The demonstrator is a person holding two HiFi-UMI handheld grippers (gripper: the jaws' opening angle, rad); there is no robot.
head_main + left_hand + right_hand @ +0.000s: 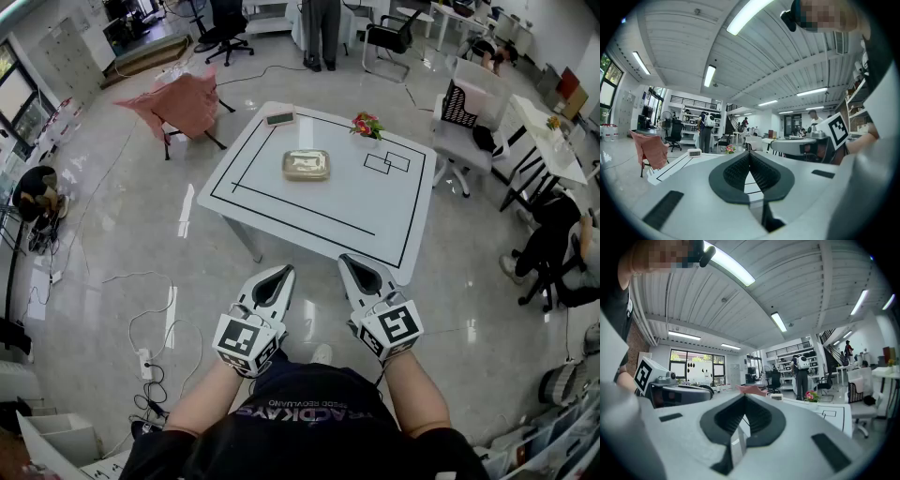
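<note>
Left gripper [279, 274] and right gripper [352, 262] were clenched, empty, near the white black-lined table [281, 202]. A golden rectangular tray [307, 165] (perhaps metal) lay well apart.

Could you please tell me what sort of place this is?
Probably an open-plan office or lab: office chairs stand about, a white table is marked with black tape, and cables trail across the floor.
</note>
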